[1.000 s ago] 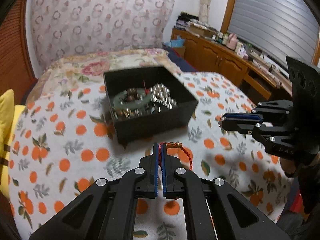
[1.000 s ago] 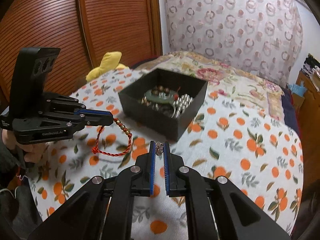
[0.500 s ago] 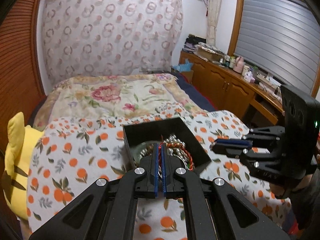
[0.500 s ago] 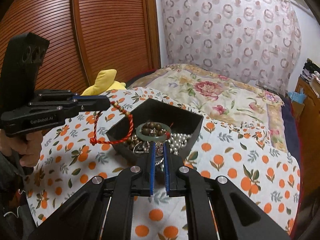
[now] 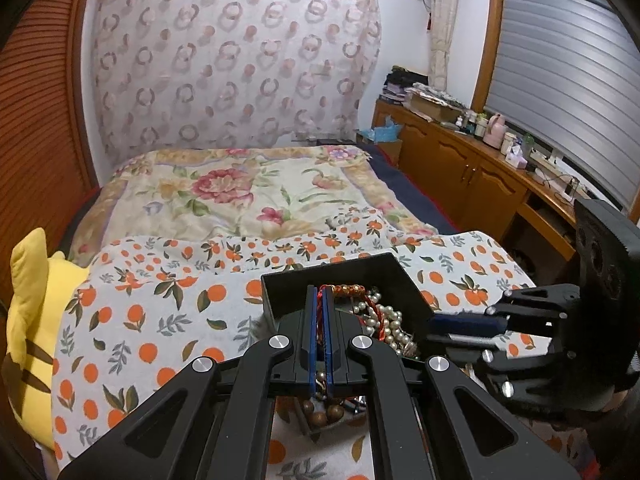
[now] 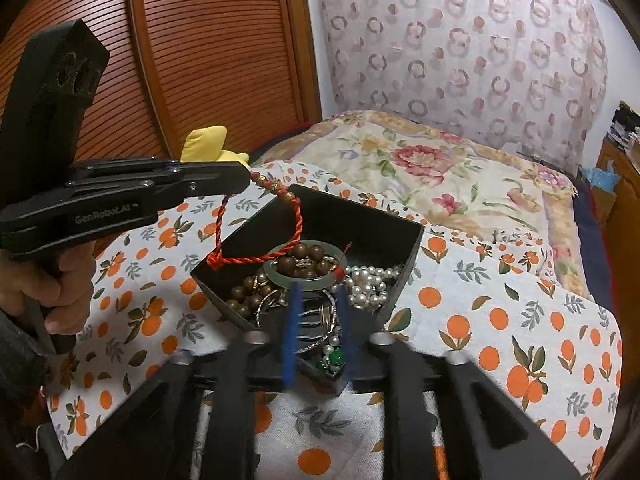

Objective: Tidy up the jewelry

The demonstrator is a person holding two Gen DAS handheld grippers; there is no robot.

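Observation:
A black open box sits on the orange-print cloth, filled with pearls, brown beads, a green bangle and silver pieces. My left gripper is shut on a red cord bracelet with gold beads and holds it dangling over the box's left corner; the bracelet also shows in the left wrist view. My right gripper is open and blurred, right over the box's near side, with nothing between its fingers. It shows from the side in the left wrist view.
The box also shows in the left wrist view. A yellow plush toy lies at the bed's left edge. A floral quilt covers the far bed. A wooden cabinet with clutter stands to the right, a slatted wooden door to the left.
Both grippers moved forward over the box. The right gripper has opened and the small silver piece it held is gone from its fingers. The left still holds the red bracelet.

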